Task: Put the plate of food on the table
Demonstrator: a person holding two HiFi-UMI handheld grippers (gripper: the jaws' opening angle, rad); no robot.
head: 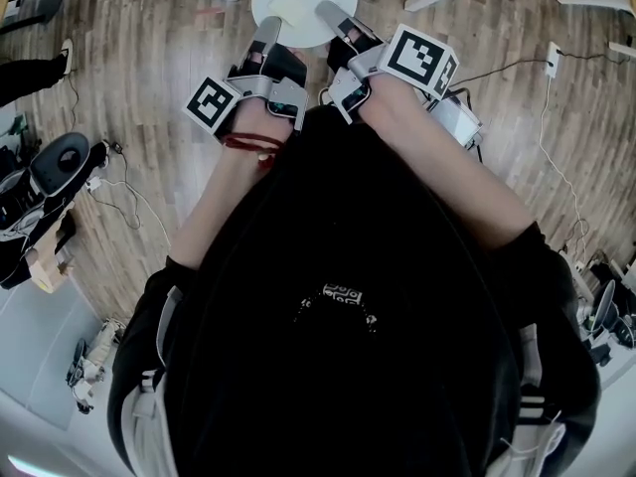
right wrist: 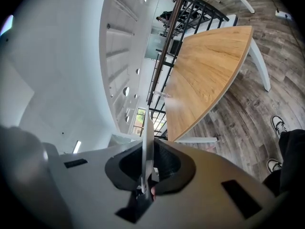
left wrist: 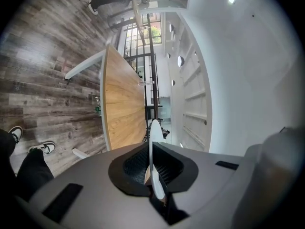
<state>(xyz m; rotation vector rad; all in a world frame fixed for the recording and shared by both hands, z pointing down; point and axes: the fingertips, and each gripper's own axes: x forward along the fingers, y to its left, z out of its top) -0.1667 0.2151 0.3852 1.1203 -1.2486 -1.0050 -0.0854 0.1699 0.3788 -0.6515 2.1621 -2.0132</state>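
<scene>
Plate location: the white plate (head: 303,3) is held in the air above the floor (head: 149,58), short of the desk (right wrist: 209,66). No food shows on it.
Left gripper: the left gripper (head: 266,36) is clenched on the plate's near rim.
Right gripper: the right gripper (head: 334,14) is clenched on the same rim, near the left one.
Handling: judged rigid, smooth and breakable. The thin rim may slip, so keep it level.
Surface: flat, bare wooden top on white legs.
Room: plank floor, loose cables (head: 556,157), white walls (left wrist: 238,80), dark railing (right wrist: 176,18).
</scene>
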